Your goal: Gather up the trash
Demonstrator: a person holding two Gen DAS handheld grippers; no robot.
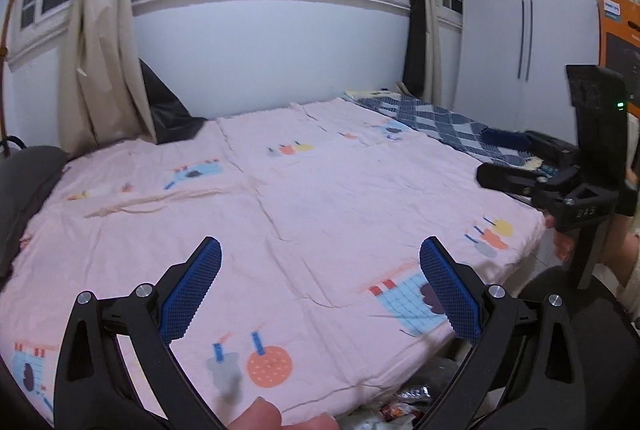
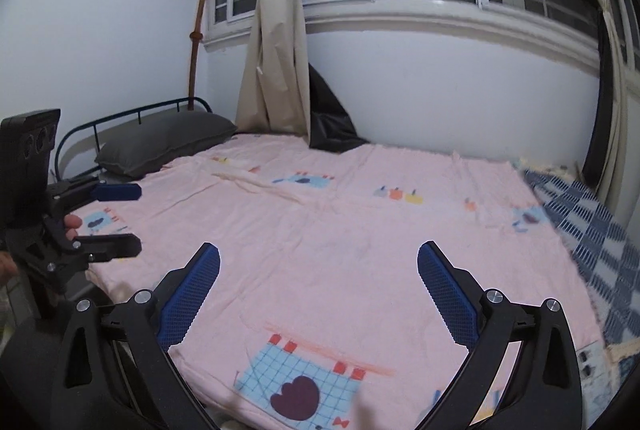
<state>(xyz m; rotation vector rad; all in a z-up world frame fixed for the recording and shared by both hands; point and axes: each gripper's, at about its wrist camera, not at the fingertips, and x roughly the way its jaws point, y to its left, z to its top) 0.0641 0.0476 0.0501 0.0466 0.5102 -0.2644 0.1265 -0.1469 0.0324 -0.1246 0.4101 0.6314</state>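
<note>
My left gripper (image 1: 320, 250) is open and empty above the near edge of a bed with a pink patterned sheet (image 1: 280, 213). Crumpled wrappers and plastic trash (image 1: 404, 404) lie below the bed's edge, at the bottom of the left wrist view. My right gripper (image 2: 319, 256) is open and empty over the same pink sheet (image 2: 360, 230). It also shows at the right of the left wrist view (image 1: 516, 159), open. The left gripper shows at the left of the right wrist view (image 2: 132, 218), open. No trash shows on the bed.
A grey pillow (image 2: 168, 143) lies by the metal headboard (image 2: 136, 113). A blue checked blanket (image 1: 440, 121) covers the bed's foot. Cream curtains (image 1: 100, 49), a dark bag (image 1: 168, 105), a white wardrobe (image 1: 520, 21) and an orange box (image 1: 618, 25) stand around.
</note>
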